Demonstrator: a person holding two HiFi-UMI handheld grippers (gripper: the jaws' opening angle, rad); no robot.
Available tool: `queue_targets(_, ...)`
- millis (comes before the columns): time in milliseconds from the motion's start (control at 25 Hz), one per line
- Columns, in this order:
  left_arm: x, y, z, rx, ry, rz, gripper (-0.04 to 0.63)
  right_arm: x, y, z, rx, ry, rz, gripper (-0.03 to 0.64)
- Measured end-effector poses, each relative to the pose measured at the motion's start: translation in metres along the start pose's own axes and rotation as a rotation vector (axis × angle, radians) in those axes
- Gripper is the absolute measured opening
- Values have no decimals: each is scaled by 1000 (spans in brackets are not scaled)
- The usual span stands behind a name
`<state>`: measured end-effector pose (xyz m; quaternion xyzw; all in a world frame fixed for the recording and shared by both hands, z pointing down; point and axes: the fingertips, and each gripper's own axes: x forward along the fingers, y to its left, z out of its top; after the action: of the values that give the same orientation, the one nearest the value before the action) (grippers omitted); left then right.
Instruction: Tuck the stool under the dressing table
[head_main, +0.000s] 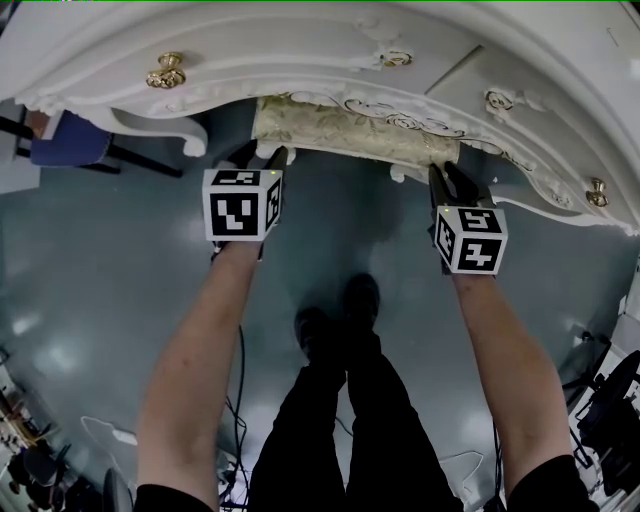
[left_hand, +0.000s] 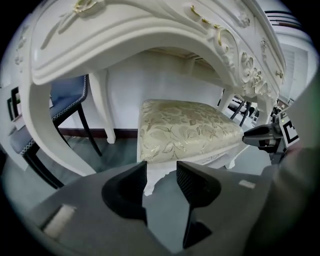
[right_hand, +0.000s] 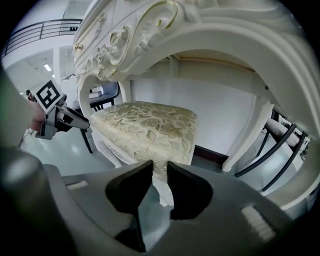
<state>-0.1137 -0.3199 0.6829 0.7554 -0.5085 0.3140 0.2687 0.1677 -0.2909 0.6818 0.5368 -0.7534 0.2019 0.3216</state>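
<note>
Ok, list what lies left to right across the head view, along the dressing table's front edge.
Blue chair → left gold knob → left claw → stool → right claw → right gold knob.

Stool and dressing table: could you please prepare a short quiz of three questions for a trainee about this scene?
1. True or false: the stool is fully hidden under the dressing table in the head view.
2. The stool's seat fabric is: A plain blue, B pale gold floral, C black leather.
3. What colour are the drawer knobs?
Key: 1 false, its front edge shows; 2 B; 3 gold.
</note>
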Motion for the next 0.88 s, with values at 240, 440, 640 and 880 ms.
queue_targets(240,7,4,7,22,-18,51,152,5,-6,6,-14,-47,-11,98)
queue_targets(440,12,5,9,41,-24,71,133,11,-13,12,-24,-60,-9,98)
queue_targets(640,16,12,17,78,-33,98,112,14,-12,15,-35,-74,-8,98)
queue_targets(880,25,17,27,68,-41,85,137,20,-11,22,-29,-97,-17,95)
